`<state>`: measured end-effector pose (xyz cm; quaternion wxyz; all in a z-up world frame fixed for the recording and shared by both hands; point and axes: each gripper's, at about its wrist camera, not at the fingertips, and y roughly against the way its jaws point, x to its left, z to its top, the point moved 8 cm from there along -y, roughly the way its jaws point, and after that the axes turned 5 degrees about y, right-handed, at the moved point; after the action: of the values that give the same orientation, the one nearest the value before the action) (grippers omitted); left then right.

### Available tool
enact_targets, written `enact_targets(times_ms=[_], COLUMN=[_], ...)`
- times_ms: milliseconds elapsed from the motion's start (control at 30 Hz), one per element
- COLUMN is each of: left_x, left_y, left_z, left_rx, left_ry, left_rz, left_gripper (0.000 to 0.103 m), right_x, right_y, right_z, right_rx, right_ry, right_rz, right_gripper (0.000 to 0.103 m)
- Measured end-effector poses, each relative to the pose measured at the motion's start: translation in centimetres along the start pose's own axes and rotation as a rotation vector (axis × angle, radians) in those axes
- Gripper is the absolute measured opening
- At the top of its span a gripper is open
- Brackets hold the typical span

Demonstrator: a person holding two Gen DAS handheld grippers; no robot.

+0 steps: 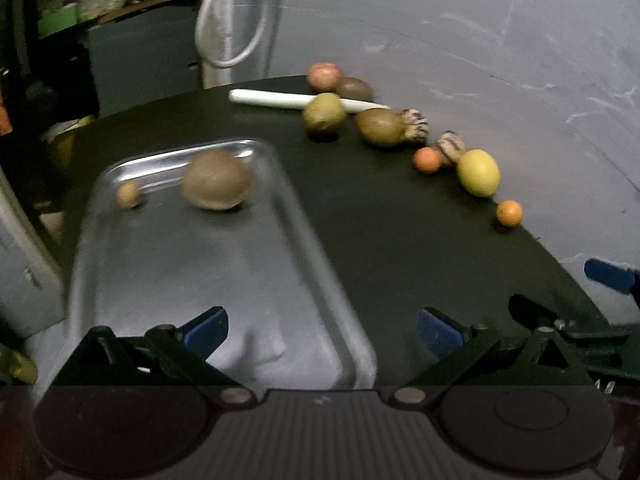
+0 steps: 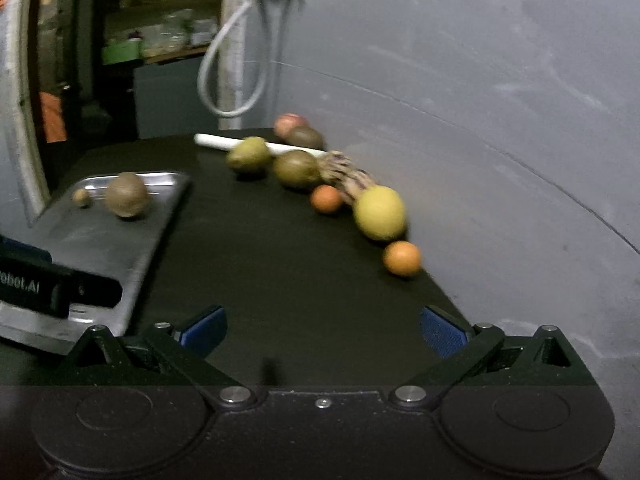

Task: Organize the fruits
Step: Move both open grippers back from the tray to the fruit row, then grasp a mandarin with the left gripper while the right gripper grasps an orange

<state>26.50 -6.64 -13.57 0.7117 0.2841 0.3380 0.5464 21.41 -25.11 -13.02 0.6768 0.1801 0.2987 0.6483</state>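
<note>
Two fruits are sitting in the metal tray (image 1: 304, 240) toward its far end: a big brown round fruit (image 1: 216, 180) and a small tan fruit (image 1: 129, 195) just to its left, apart from each other. Tray's lying on the black tabletop (image 1: 400, 240) along its left side.

Rest of the fruit is strung out along the tabletop's far & right edge. At the far edge, a pinkish fruit (image 1: 324, 76) is touching a dark brown fruit (image 1: 354, 89); a white stick (image 1: 280, 100) is lying just in front of them. Nearer: a green fruit (image 1: 324, 113) overlapping the stick, then a second green-brown fruit (image 1: 380, 127) w/ a striped pale-and-dark piece (image 1: 416, 122) against it. A second striped piece (image 1: 451, 145) is sitting between a small orange fruit (image 1: 428, 160) and a yellow lemon-like fruit (image 1: 479, 173). Another small orange fruit (image 1: 509, 213) is lying alone, right at the right edge.

Left gripper (image 1: 322, 330) is hovering over the tray's near end, blue-padded fingers (image 1: 208, 328) spread wide, holding nothing. Right gripper (image 2: 322, 330) is hovering over bare tabletop nr the near edge, fingers (image 2: 442, 332) likewise spread, nothing between them. Both views are somewhat blurred.
</note>
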Motion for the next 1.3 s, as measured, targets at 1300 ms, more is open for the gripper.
enact_targets(times_ms=[1300], left_x=[-11.9], left_y=[-16.7], left_z=[12.7], left_rx=[-0.053], left_ry=[-0.335], left_rz=[-0.102], left_gripper=[0.088], right_x=[-5.6], right_y=[-10.5], right_z=[1.6], right_rx=[0.03], right_ry=[-0.201], right_rz=[0.003], right_gripper=[0.077])
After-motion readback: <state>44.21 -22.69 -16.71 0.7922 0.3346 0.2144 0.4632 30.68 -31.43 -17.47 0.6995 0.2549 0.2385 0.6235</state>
